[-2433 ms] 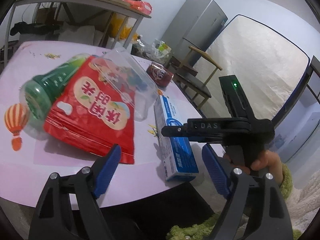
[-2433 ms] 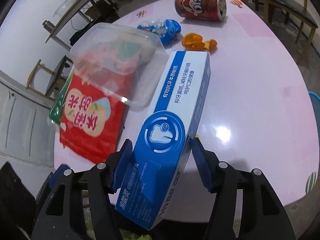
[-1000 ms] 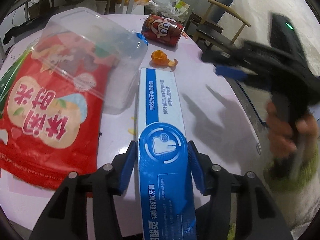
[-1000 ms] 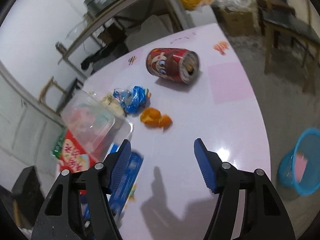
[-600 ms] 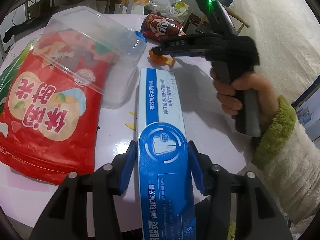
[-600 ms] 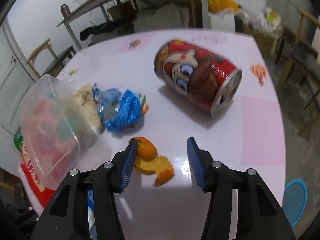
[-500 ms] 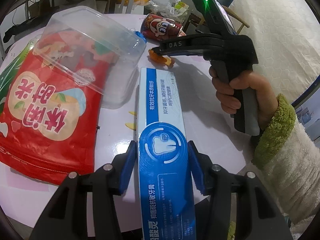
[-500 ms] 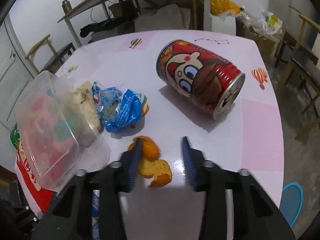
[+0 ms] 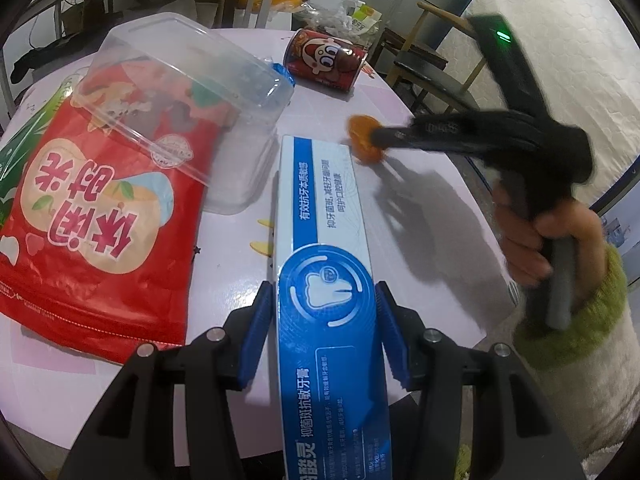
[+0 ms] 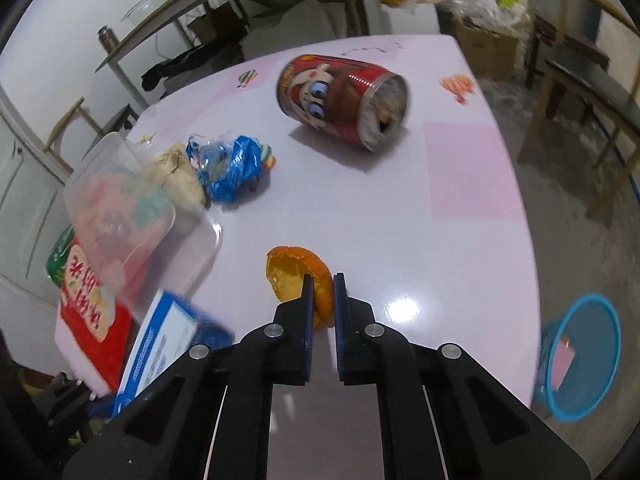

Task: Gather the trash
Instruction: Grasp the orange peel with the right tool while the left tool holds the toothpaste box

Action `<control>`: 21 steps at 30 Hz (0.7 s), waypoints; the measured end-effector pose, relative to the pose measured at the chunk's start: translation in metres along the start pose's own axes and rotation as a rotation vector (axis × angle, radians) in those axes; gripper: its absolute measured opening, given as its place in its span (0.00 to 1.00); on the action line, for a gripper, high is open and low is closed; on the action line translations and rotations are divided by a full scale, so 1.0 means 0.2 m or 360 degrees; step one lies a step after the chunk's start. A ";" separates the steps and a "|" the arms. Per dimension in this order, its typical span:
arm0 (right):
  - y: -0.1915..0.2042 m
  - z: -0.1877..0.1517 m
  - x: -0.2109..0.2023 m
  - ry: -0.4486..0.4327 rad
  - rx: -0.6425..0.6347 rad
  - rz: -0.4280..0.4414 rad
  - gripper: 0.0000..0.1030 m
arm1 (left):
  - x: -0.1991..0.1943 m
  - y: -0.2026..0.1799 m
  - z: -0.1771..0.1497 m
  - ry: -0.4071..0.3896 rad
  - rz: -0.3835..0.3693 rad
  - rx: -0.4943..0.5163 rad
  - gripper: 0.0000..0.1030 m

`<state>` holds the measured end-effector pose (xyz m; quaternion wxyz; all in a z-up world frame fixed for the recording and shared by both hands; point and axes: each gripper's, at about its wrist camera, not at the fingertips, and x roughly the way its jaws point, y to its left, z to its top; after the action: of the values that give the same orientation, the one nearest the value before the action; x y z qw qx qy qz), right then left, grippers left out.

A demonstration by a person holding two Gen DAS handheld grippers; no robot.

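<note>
A red snack bag (image 9: 92,216) is lying at the left of the pink table (image 10: 460,216) with a clear plastic container (image 9: 188,92) overturned on it, and a crumpled blue wrapper (image 10: 232,168) and a red drink can (image 10: 344,100) on its side are sitting farther back. The left gripper (image 9: 325,320) is clamping both pads on the near end of the blue-and-white toothpaste box (image 9: 326,248), which is reaching away across the table. To its right, the right gripper (image 10: 322,292) is closing its jaws on the orange peel (image 10: 296,276), which is sitting between the blue pads just past the box's far end, while a blue basket (image 10: 580,360) is standing on the floor at far right.
</note>
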<state>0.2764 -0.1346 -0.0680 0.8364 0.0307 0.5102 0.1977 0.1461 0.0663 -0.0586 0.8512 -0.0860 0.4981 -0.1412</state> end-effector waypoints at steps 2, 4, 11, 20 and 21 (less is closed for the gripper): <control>-0.04 -0.06 -0.07 0.0012 0.0076 0.0035 0.08 | 0.00 0.00 0.00 0.0001 0.0002 -0.0004 0.48; -0.07 -0.12 -0.13 0.0015 0.0129 0.0071 0.08 | 0.00 0.00 0.00 0.0001 0.0005 -0.0009 0.48; -0.09 -0.28 -0.28 0.0012 0.0210 0.0130 0.08 | 0.00 -0.02 0.00 0.0005 0.0022 -0.0015 0.48; -0.11 -0.38 -0.35 -0.0058 0.0158 0.0106 0.52 | 0.00 -0.03 0.00 0.0011 0.0044 -0.0020 0.48; -0.10 -0.38 -0.35 -0.0069 0.0148 0.0108 0.55 | 0.00 -0.03 0.00 0.0012 0.0045 -0.0021 0.49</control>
<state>0.1879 -0.1906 -0.0500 0.8378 0.0911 0.4993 0.2012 0.1458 0.0603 -0.0575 0.8507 -0.0840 0.5034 -0.1261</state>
